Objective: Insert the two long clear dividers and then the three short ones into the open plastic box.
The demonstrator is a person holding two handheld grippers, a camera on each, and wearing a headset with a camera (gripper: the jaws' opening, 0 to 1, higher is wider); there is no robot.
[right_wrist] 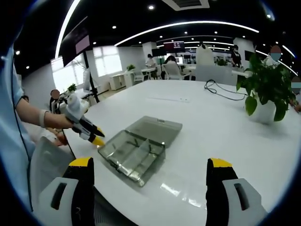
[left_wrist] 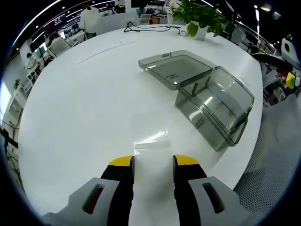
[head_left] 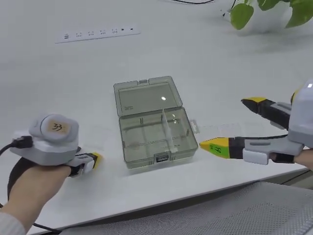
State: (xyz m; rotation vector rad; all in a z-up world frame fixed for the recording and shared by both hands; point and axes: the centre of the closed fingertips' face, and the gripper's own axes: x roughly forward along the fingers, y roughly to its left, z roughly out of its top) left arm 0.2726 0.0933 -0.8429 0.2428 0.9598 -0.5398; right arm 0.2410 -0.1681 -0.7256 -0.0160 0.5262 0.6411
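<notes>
The open smoky-clear plastic box (head_left: 128, 146) lies mid-table with its lid folded back. One clear divider (head_left: 165, 128) stands inside it, front to back. A loose clear divider (left_wrist: 150, 141) lies flat on the table just ahead of my left gripper (left_wrist: 153, 162), which is open with nothing between its yellow tips. In the head view the left gripper (head_left: 96, 159) sits low at the box's left. My right gripper (head_left: 234, 124) hangs wide open to the right of the box. More clear dividers (right_wrist: 176, 190) lie on the table between the box (right_wrist: 134, 150) and the right gripper (right_wrist: 150, 162).
A white power strip (head_left: 98, 34) lies at the table's far side, and a potted plant (head_left: 266, 10) stands at the far right. The table's front edge runs close below the box, with a grey mesh surface (head_left: 234, 210) beneath it.
</notes>
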